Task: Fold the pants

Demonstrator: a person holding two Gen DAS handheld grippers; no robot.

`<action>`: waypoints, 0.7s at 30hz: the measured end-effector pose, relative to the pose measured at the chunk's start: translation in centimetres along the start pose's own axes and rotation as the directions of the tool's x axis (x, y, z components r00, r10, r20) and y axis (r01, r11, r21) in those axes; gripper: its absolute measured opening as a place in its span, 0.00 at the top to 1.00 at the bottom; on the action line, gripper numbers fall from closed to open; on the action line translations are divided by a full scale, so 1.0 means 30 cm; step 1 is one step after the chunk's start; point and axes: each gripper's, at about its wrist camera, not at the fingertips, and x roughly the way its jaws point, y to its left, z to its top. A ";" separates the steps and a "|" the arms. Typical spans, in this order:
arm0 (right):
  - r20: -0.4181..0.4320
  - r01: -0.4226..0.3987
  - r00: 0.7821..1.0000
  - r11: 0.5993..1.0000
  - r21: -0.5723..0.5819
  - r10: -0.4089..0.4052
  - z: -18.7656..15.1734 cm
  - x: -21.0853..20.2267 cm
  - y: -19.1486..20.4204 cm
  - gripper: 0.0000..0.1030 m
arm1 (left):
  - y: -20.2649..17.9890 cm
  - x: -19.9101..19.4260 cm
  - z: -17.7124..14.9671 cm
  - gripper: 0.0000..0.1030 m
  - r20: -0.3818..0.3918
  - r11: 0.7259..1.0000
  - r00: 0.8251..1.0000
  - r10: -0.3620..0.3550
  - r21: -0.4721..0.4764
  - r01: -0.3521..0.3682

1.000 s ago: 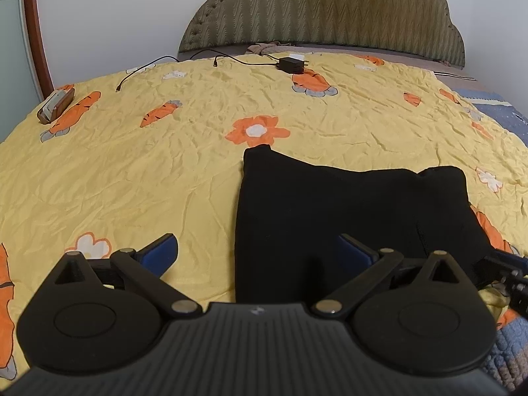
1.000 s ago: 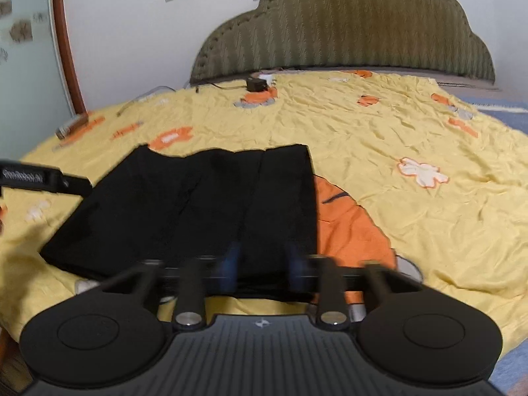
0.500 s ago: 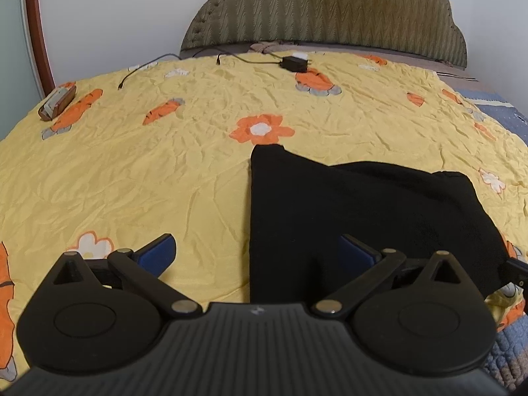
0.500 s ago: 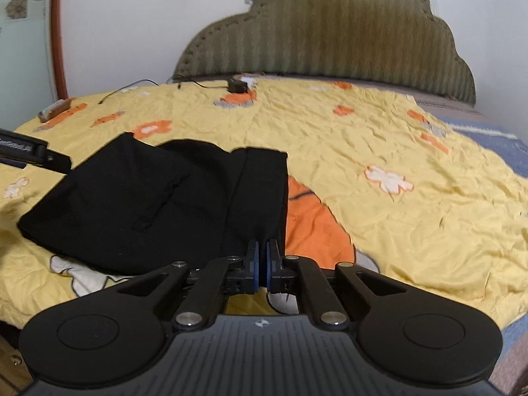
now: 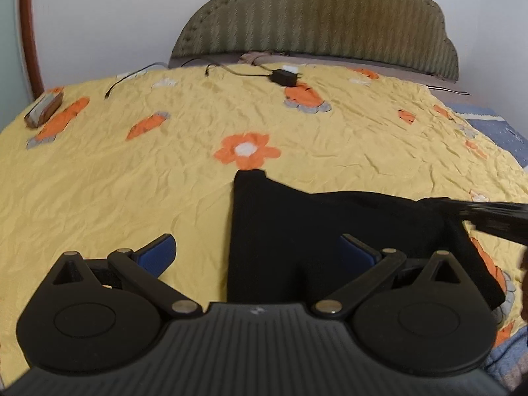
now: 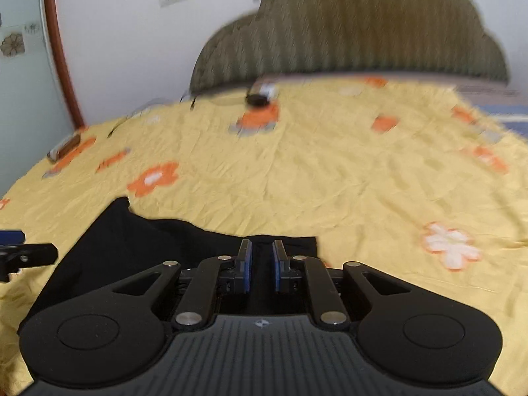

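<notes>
The black pants (image 5: 297, 227) lie folded on the yellow bedspread (image 5: 132, 171), and also show in the right wrist view (image 6: 138, 247). My left gripper (image 5: 257, 254) is wide open just above the pants' near left edge and holds nothing. My right gripper (image 6: 261, 260) hovers over the pants' right end with a narrow gap between its blue pads, and no cloth is between them. The right gripper's blurred fingers (image 5: 495, 217) show at the right in the left wrist view.
A black charger with its cable (image 5: 283, 77) lies near the padded headboard (image 5: 316, 23). A small brown case (image 5: 43, 112) sits at the far left edge of the bed. A blue blanket (image 5: 495, 128) shows at the right.
The right gripper's pads were together half a second ago and are now slightly apart; it has moved forward over the pants' right end. The left gripper has stayed open and barely moved.
</notes>
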 end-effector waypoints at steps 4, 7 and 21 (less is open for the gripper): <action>-0.020 0.070 0.997 0.997 0.038 -0.070 0.016 0.121 -0.069 0.89 | -0.019 0.064 -0.031 0.00 -0.072 1.000 0.997 0.007 0.025 -0.005; 0.034 0.061 0.997 0.994 0.091 -0.064 0.048 0.038 -0.071 0.88 | -0.005 0.069 -0.059 0.00 -0.070 1.000 0.997 0.013 0.029 -0.011; 0.046 0.114 0.993 0.978 -0.177 -0.107 0.061 0.037 0.195 0.84 | 0.029 0.085 -0.120 0.00 -0.111 1.000 0.994 0.024 0.018 -0.022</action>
